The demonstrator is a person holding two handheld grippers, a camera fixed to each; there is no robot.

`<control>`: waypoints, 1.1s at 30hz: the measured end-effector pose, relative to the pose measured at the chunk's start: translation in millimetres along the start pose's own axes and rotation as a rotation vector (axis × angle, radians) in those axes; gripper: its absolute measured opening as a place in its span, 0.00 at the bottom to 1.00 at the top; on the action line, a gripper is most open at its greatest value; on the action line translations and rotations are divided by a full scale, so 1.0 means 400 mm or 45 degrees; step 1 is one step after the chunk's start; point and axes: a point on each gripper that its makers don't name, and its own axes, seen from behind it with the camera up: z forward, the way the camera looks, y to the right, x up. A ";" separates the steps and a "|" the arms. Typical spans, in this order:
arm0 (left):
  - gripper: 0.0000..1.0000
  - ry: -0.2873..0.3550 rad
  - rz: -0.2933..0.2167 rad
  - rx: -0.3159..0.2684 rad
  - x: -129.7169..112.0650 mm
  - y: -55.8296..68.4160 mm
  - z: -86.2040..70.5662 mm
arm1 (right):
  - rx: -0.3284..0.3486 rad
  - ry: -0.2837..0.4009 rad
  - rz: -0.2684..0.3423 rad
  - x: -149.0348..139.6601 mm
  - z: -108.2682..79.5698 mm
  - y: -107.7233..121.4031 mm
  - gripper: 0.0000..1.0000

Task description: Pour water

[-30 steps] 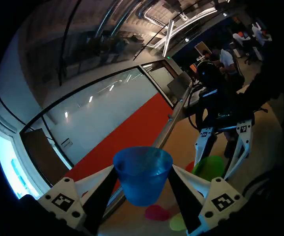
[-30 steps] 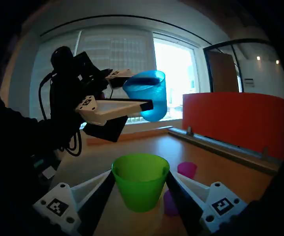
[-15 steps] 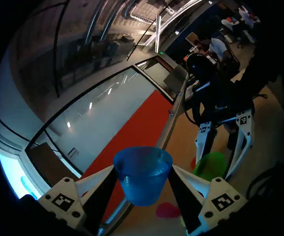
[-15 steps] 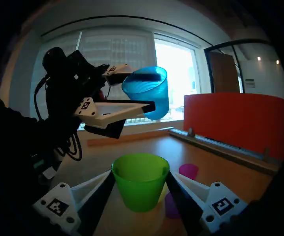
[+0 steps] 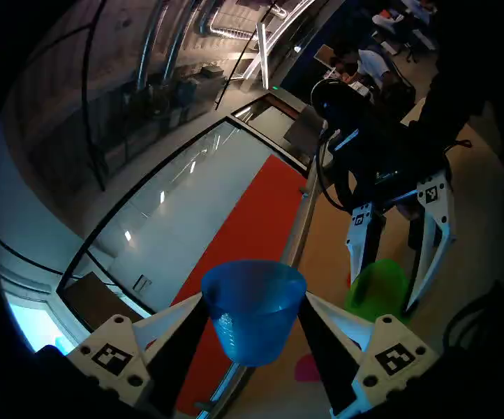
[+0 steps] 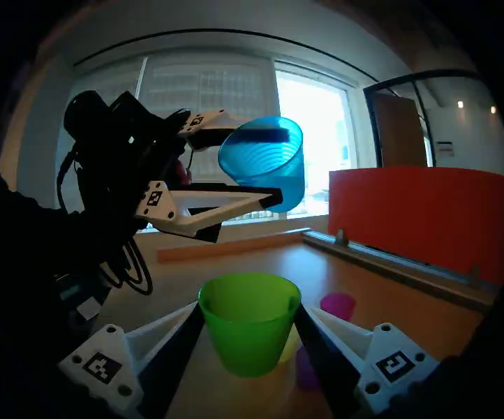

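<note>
Pale wood formed the tabletop (image 6: 371,276), which ran toward a red partition (image 6: 426,209) and a bright window (image 6: 315,126). The right gripper (image 6: 249,307) had its fingers pressed against both sides of an upright green cup (image 6: 249,335), low over the tabletop; whether the cup's base touched the wood could not be told. Above it, the left gripper (image 6: 257,166) held a blue cup (image 6: 266,153) clamped between both fingers, tilted with its mouth turned down toward the green cup. The two cups were apart. A small magenta cup (image 6: 338,305) stood on the tabletop just beside the right gripper's finger, with a purple one (image 6: 306,370) nearer, partly hidden.
</note>
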 end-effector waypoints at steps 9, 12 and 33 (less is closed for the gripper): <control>0.84 0.003 0.069 0.014 0.007 0.001 0.004 | -0.002 0.001 0.004 0.000 0.000 0.003 0.91; 0.84 -0.005 0.093 0.015 0.004 0.003 0.006 | -0.002 0.002 0.003 0.001 0.001 0.004 0.90; 0.84 -0.012 0.186 0.017 0.016 0.014 0.016 | 0.001 0.009 0.006 -0.001 0.001 0.007 0.91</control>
